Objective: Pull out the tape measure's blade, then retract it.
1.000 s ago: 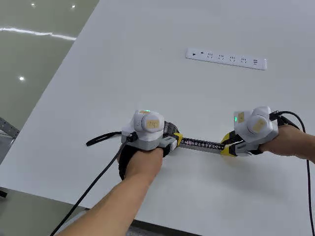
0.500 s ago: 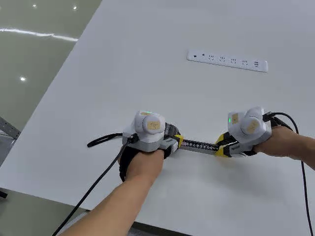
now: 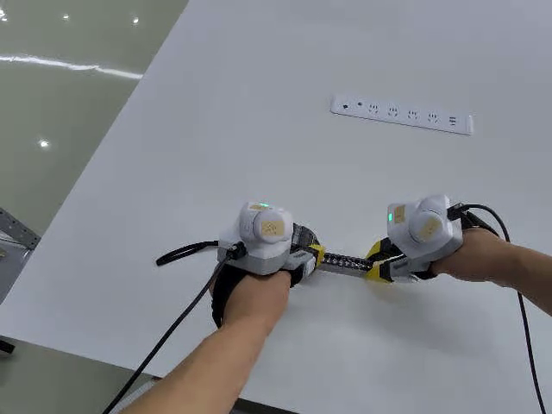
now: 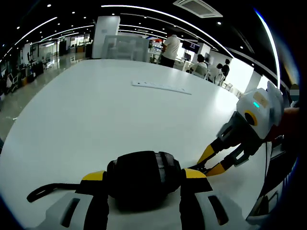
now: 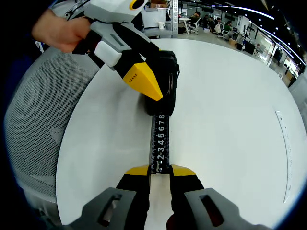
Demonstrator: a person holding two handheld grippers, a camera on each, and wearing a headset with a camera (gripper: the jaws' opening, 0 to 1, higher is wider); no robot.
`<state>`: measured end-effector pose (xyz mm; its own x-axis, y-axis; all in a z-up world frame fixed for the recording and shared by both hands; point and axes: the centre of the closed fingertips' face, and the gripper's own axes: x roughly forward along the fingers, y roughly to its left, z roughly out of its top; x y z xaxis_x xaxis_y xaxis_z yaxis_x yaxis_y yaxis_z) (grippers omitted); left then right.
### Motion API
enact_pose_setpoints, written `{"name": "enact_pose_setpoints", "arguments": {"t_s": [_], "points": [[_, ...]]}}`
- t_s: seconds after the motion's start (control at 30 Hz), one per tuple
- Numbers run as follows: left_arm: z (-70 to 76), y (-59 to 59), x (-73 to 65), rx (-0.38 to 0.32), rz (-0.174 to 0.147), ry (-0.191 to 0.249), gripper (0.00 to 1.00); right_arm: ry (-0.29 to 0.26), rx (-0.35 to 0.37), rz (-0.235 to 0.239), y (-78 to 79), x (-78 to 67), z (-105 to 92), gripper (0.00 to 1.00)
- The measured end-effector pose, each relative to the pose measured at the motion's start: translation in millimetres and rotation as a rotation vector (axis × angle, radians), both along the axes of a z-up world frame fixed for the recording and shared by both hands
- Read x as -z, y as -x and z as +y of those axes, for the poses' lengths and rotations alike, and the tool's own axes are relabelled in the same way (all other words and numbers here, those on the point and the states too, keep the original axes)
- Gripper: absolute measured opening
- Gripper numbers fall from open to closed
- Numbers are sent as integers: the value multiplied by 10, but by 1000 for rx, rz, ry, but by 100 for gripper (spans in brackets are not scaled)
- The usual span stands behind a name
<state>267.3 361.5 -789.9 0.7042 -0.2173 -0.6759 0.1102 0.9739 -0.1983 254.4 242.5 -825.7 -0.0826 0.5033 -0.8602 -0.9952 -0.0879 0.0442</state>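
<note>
Head view: forearms (image 3: 237, 341) converge, left tool (image 3: 304, 253) gripping case (image 3: 301, 234), right tool (image 3: 377, 262) pinching blade (image 3: 347, 260).

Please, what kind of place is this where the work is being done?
Probably a large open-plan office or lab: a long white table with a power strip, rows of ceiling lights, and people standing in the background.

Left gripper (image 3: 306, 254): jaws closed around the tape measure case (image 4: 144, 177), tips pointing right. Right gripper (image 3: 378, 264): jaws pinched on the end of the blade (image 5: 159, 143), tips pointing left. Tips face each other, near but apart. Left hand (image 3: 250, 293) and right hand (image 3: 470, 256) grip from behind; forearms bare.
</note>
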Motion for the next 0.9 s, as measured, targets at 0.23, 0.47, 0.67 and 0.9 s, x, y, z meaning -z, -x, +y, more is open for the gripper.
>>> {"name": "enact_pose_setpoints", "arguments": {"t_s": [0.23,0.47,0.67,0.9], "points": [[-6,6,-1,0,1,1,56,-13,-4,3,16,13,116,12],[-7,11,-3,0,2,4,56,-24,-6,2,25,12,203,12],[-7,11,-1,1,2,6,56,-33,-7,-1,25,7,298,12],[-6,13,-3,3,2,8,56,-45,-5,1,29,1,379,12]]}}
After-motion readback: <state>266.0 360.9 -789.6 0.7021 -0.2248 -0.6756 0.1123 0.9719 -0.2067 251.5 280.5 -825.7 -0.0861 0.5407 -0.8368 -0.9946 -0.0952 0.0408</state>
